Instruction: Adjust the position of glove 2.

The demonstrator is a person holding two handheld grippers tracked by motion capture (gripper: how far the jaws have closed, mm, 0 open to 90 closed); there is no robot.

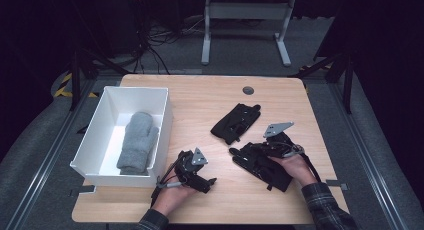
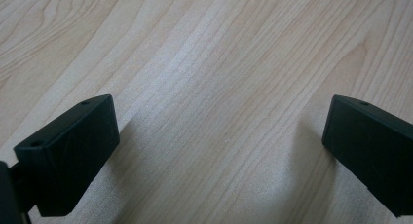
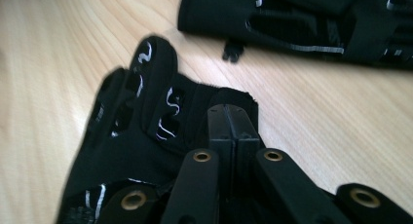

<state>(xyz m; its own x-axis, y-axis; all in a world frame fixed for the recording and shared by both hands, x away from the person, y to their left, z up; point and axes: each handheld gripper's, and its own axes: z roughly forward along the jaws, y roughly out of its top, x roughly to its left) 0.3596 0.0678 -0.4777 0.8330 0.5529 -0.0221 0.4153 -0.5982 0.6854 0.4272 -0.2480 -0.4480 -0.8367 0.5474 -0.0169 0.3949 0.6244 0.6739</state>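
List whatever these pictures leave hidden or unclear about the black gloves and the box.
- Near black glove, high view: the right gripper and hand cover part of it; the pinched spot blends in.
- Far black glove, right gripper view: cut off by the top edge.
- White box, high view: the grey mitten covers part of the floor.

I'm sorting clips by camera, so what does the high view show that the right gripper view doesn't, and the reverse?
High view alone: the white bin holding a grey mitten, and the left gripper on bare wood. Right gripper view alone: the right gripper, fingers pinched together on the near black glove, and that glove's white markings. Both: the two black gloves, including the far black glove, on the wooden table.
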